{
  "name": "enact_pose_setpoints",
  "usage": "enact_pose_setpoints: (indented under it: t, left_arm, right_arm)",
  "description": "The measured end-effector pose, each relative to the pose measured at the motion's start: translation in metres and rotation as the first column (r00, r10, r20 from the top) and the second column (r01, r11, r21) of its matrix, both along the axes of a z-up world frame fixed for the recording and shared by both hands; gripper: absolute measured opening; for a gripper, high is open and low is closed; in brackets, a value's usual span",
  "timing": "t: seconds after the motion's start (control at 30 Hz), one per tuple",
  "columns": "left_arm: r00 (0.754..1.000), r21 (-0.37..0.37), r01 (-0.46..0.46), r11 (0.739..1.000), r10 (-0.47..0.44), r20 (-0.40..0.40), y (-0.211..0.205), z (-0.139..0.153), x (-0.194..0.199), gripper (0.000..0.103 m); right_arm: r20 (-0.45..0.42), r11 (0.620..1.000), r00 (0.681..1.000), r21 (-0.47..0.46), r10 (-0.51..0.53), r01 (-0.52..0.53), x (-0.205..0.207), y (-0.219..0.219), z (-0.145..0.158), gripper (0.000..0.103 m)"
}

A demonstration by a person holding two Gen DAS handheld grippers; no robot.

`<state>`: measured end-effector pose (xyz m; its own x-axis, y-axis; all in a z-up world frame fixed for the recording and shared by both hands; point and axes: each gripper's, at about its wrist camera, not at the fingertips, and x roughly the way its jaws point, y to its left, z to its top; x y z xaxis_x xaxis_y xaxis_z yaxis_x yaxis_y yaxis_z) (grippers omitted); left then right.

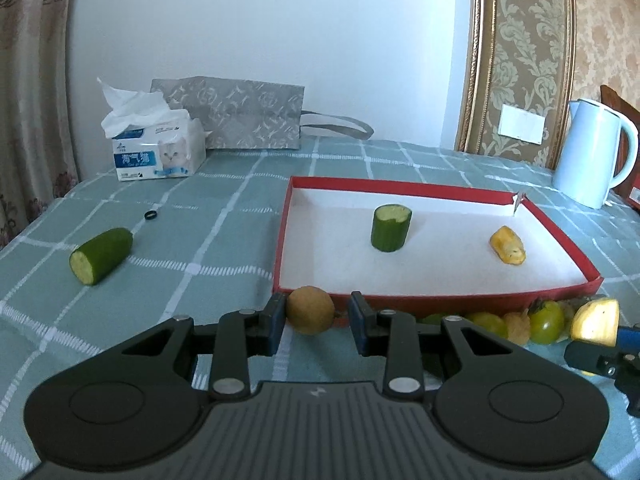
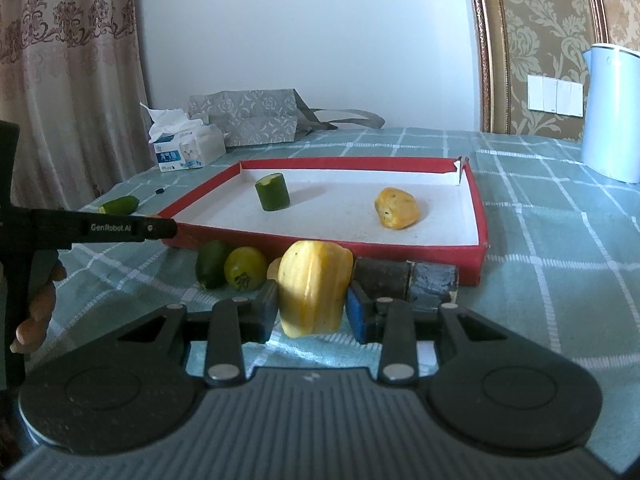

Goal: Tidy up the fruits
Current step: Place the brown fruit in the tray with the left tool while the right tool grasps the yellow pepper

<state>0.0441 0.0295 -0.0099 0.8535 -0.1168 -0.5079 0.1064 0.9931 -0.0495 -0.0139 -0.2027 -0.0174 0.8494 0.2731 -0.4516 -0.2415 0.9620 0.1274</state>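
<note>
A red tray (image 1: 460, 303) (image 2: 478, 216) with a white floor holds an upright cucumber stub (image 1: 391, 228) (image 2: 273, 191) and a yellow fruit piece (image 1: 508, 246) (image 2: 397, 208). My left gripper (image 1: 318, 312) sits just before the tray's front wall, shut on a small round brown fruit (image 1: 311, 310). My right gripper (image 2: 312, 304) is shut on a large yellow fruit chunk (image 2: 314, 292) (image 1: 596, 322). Along the tray's front wall lie green tomatoes (image 1: 546, 322) (image 2: 245, 268) and small yellow bits. A cucumber half (image 1: 100, 256) (image 2: 120, 205) lies on the cloth to the left.
On the checked green cloth, a tissue box (image 1: 160, 156) and a grey paper bag (image 1: 236, 116) stand at the back left. A pale blue kettle (image 1: 592, 152) is at the back right. A black ring (image 1: 151, 214) lies near the cucumber half. Two dark blocks (image 2: 404, 280) rest against the tray front.
</note>
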Motion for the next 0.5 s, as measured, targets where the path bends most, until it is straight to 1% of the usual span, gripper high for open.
enact_pose_setpoints:
  t: [0.07,0.17,0.37,0.43,0.5]
  left_arm:
    - [1.0,0.0,0.005,1.0,-0.005,0.003,-0.001,0.005,0.002,0.033]
    - [0.999,-0.005,0.021,1.0,-0.021,0.034,-0.003,0.015,0.006,0.033]
    - [0.997,0.011,0.045,0.999,-0.046,0.058,-0.017,0.029,0.022,0.033]
    - [0.997,0.01,0.059,0.998,-0.059,0.051,-0.022,0.03,0.032,0.033]
    - [0.998,0.024,0.051,0.998,-0.052,0.035,-0.025,0.029,0.04,0.033]
  right_arm:
    - [-0.001,1.0,1.0,0.005,0.004,-0.004,0.0,-0.001,0.0,0.034]
    - [-0.005,1.0,1.0,0.002,0.005,-0.005,0.001,-0.001,0.0,0.034]
    - [-0.008,1.0,1.0,0.02,0.008,-0.008,0.001,-0.005,0.001,0.034]
    - [-0.008,1.0,1.0,0.021,0.011,-0.01,0.001,-0.004,0.001,0.034]
    - [-0.01,1.0,1.0,0.02,0.013,-0.013,0.002,-0.004,0.001,0.034]
